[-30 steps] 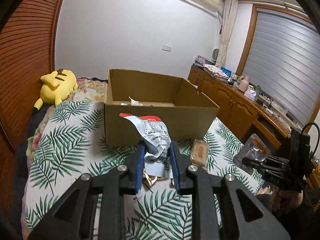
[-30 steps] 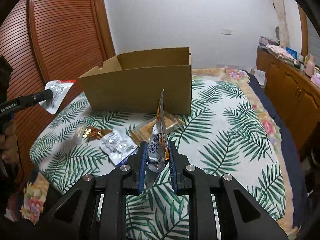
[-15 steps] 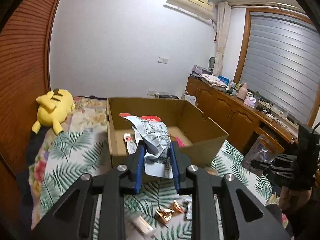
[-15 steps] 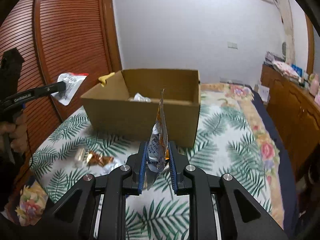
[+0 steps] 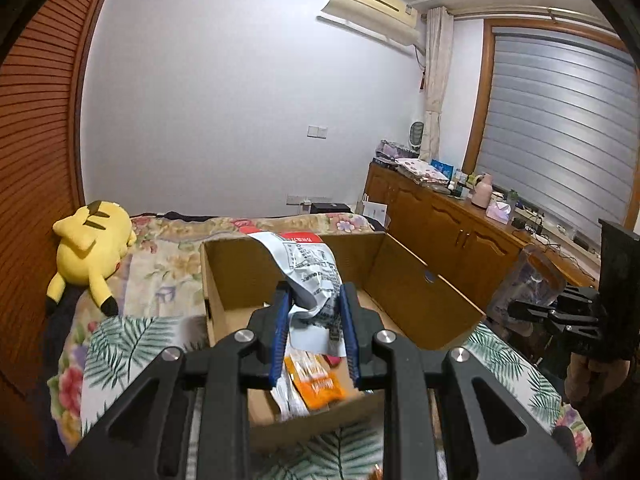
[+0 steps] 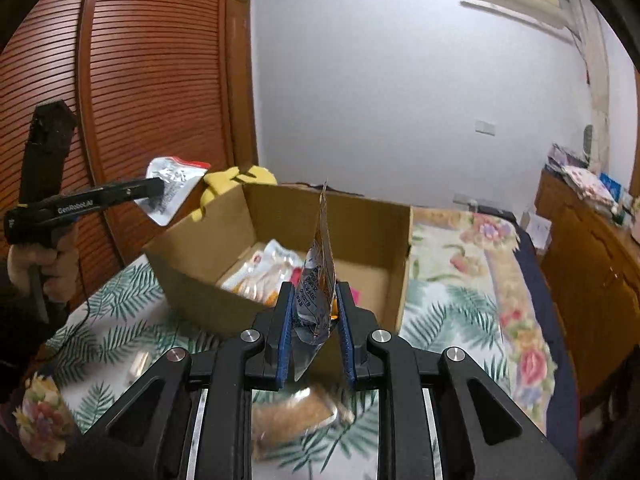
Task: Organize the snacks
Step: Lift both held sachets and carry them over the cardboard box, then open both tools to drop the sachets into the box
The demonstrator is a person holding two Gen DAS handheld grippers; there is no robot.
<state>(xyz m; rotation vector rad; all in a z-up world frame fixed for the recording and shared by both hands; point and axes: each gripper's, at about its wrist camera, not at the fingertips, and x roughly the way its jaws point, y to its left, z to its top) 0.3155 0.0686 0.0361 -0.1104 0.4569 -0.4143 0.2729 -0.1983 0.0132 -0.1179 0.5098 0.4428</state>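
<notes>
An open cardboard box stands on the bed and holds several snack packets. My left gripper is shut on a silver packet with a red top and holds it over the box's near edge. My right gripper is shut on an orange and silver pouch, held edge-on just before the box. The left gripper and its packet show at the left of the right wrist view. The right gripper's pouch shows at the right of the left wrist view.
The bed has a palm-leaf cover. A brown wafer packet lies on it below my right gripper. A yellow plush toy lies at the bed's far left. A wooden sideboard runs along the right. A slatted wooden door stands to the left.
Both grippers have risen and moved forward toward the box, each still holding its packet. The box's inside now shows from above in both views.
</notes>
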